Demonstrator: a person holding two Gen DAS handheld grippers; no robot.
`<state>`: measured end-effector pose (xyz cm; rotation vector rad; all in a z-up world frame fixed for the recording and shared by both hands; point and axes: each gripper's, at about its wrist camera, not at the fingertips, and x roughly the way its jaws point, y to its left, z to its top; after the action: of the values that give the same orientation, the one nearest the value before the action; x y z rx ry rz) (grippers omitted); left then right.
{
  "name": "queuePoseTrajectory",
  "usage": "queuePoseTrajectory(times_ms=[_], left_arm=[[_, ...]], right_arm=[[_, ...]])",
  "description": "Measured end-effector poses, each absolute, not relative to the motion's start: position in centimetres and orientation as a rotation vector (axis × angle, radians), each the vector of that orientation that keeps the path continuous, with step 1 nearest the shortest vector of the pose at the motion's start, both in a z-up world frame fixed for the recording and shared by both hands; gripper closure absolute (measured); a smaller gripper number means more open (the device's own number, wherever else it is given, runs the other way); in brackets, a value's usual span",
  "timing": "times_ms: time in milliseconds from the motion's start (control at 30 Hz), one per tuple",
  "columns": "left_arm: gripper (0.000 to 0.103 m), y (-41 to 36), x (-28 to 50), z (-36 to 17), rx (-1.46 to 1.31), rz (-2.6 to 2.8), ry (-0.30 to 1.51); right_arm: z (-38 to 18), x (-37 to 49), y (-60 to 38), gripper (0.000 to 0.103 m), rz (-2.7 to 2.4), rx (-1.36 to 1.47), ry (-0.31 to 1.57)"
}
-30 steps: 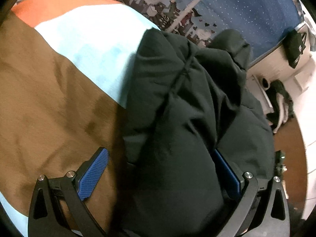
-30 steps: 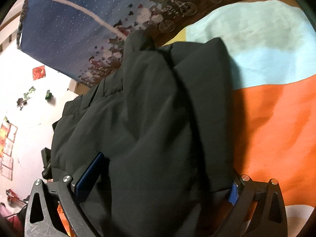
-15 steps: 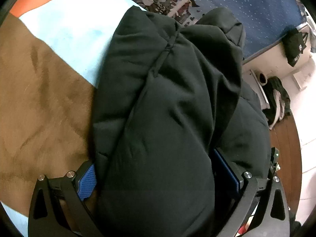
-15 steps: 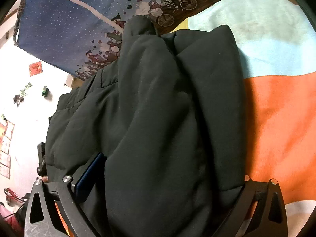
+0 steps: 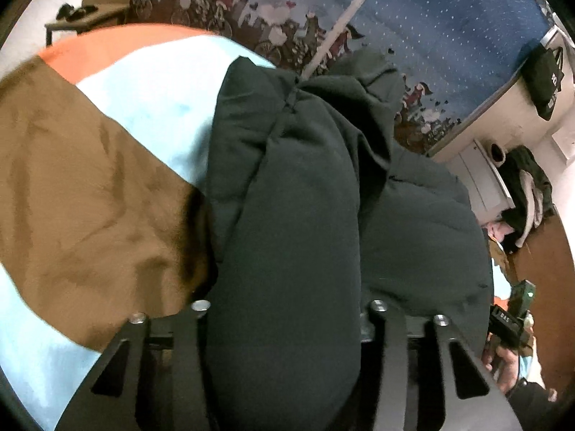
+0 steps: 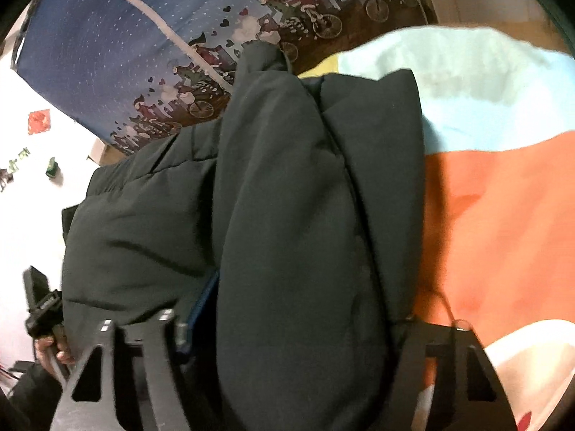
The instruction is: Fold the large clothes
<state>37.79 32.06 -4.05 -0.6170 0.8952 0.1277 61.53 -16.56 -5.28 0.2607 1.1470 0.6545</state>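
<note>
the left gripper (image 5: pixel 287 352) is seen with its jaws closing on a thick roll of the dark padded jacket (image 5: pixel 305 215); the padding bulges up between the two arms and hides the pads, so it is judged to be pinched rather than merely straddled. the right gripper (image 6: pixel 298 341) is likewise closing, with a fold of the same jacket (image 6: pixel 287 215) filling the space between its arms; a blue pad (image 6: pixel 201 301) is glimpsed pressed against the fabric on the left side of that view.

the jacket is laid on a blanket (image 5: pixel 90 197) blocked in brown, pale blue and orange, its bulk bunched in lengthwise ridges that run away from both grippers toward a blue dotted curtain (image 5: pixel 449 36) printed with cyclists. at the edge of each view the other tool is seen, held in a hand (image 5: pixel 510 359).

the main risk is judged to be slip: puffy, smooth cloth could squeeze out of a bite that takes only the outer layer. if the two grips are lifted unevenly, the fold could skew or the loose ridges could unroll. the blanket could also be caught beneath and dragged along.
</note>
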Motion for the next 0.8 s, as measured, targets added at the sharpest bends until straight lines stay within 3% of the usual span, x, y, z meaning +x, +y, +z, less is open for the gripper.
queuePoseTrajectory(times_ms=[100,200,467,800], left_arm=[[0.078,30.7,36.9,-2.0,-0.534,0.160,0.860],[0.083,27.7,36.3,-1.0,-0.427,0.174,0.821],[0.085,21.8,33.7,3.2,-0.289,0.157,0.709],[0.085,21.5,32.4,7.1,-0.282,0.131,0.653]], right_arm=[[-3.9,60.7,-16.5,0.068,0.637,0.221,1.110],[-1.9,59.6,-15.9,0.078,0.627,0.141,1.056],[3.8,56.5,-15.8,0.081,0.686,0.096,0.933],[8.8,53.5,-16.5,0.081,0.734,0.104,0.840]])
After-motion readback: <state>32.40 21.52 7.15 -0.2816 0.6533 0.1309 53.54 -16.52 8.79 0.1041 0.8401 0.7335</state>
